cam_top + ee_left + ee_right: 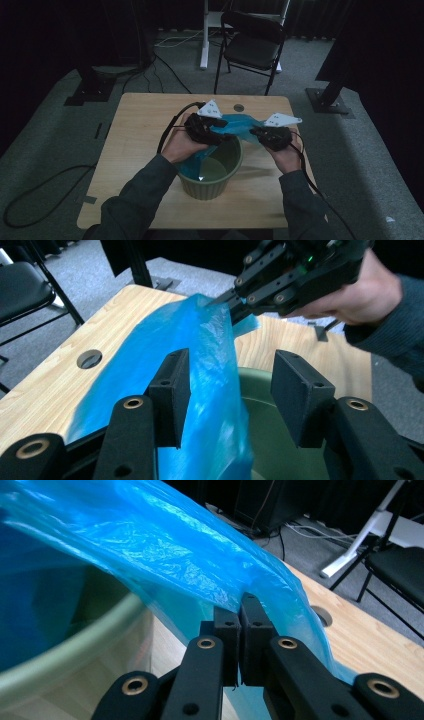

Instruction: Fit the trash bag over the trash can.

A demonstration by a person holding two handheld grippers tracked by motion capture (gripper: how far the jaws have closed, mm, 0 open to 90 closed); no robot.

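So I'm looking down on a light wooden table (140,150) sitting on grey carpet (45,160). It has a small round hole (239,107) near the far edge. The one thing I can see standing directly on it is a green ribbed pot (210,185), toward the near edge, roughly mid-width. The tabletop around the pot is bare wood.

**What I'm not seeing clearly**

In the high view my hands and grippers are covering much of the blue bag (237,127), and the dim light is swallowing detail. The bag is hiding part of the green pot (212,175). In my right gripper view, my fingers (227,630) are covering the pinched film, and the pot's rim is blurring.
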